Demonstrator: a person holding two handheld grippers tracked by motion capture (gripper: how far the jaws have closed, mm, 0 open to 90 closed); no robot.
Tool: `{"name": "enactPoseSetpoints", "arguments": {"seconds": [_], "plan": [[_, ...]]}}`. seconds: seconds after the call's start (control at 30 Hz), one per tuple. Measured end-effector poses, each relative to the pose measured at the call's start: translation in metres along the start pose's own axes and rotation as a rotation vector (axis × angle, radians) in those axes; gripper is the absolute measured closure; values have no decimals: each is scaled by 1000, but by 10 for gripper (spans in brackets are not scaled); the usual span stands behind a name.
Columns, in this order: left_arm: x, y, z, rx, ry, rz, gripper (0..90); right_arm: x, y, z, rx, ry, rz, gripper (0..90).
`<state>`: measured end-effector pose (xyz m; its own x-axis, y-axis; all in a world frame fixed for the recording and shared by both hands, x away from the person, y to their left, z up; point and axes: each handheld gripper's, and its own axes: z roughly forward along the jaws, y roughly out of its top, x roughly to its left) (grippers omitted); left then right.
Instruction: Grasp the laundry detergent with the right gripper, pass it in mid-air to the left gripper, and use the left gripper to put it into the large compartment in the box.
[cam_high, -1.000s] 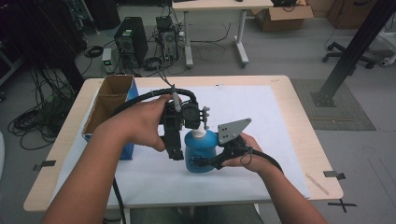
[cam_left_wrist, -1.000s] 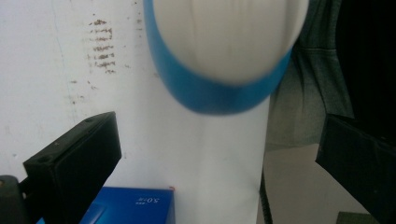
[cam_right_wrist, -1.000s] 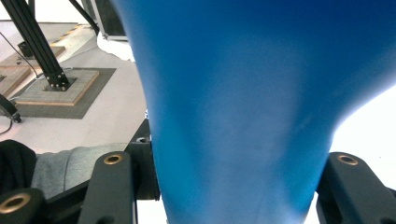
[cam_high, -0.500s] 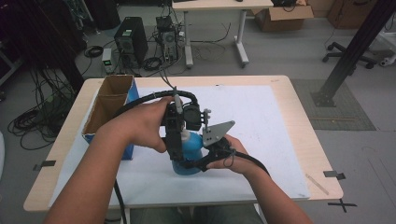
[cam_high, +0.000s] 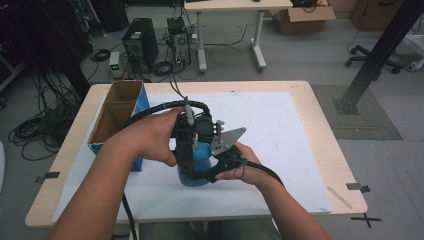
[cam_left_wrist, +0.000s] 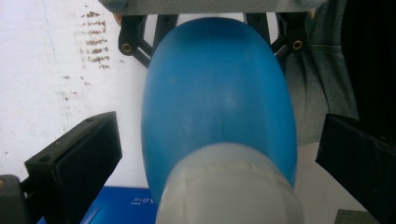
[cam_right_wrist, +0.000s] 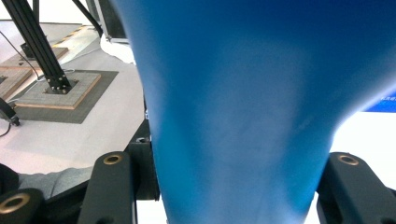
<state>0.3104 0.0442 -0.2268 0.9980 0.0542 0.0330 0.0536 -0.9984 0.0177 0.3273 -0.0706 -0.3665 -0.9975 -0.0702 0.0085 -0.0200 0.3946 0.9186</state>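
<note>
A blue plastic bottle (cam_high: 201, 156) with a whitish cap (cam_left_wrist: 229, 186) stands over the white mat near the table's front middle. My right gripper (cam_high: 207, 172) is shut on its lower body, and in the right gripper view the blue wall (cam_right_wrist: 233, 116) sits squeezed between the two black jaws. My left gripper (cam_high: 184, 150) comes down over the top of the bottle. In the left gripper view its black fingers (cam_left_wrist: 74, 163) stand wide apart on either side of the cap, open and not touching it. The right gripper's black linkages (cam_left_wrist: 135, 37) show beyond the bottle.
An open cardboard box (cam_high: 117, 110) with a blue side stands at the table's left, close to my left forearm. The white mat (cam_high: 285, 135) covers most of the wooden table (cam_high: 320, 100). Cables and computers lie on the floor behind.
My right gripper has carried the bottle leftward, in under the left gripper. The left gripper's open jaws now straddle the bottle's top.
</note>
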Motion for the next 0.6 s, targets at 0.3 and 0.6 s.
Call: {"name": "enactPoseSetpoints", "arguments": {"seconds": [0.3,0.6], "plan": [[-1,1,4,14,7,2,21,1,1,5,-1,11,-3,435],[-1,1,6,20,3,1,47,0,1,5,0,7,0,435]]}}
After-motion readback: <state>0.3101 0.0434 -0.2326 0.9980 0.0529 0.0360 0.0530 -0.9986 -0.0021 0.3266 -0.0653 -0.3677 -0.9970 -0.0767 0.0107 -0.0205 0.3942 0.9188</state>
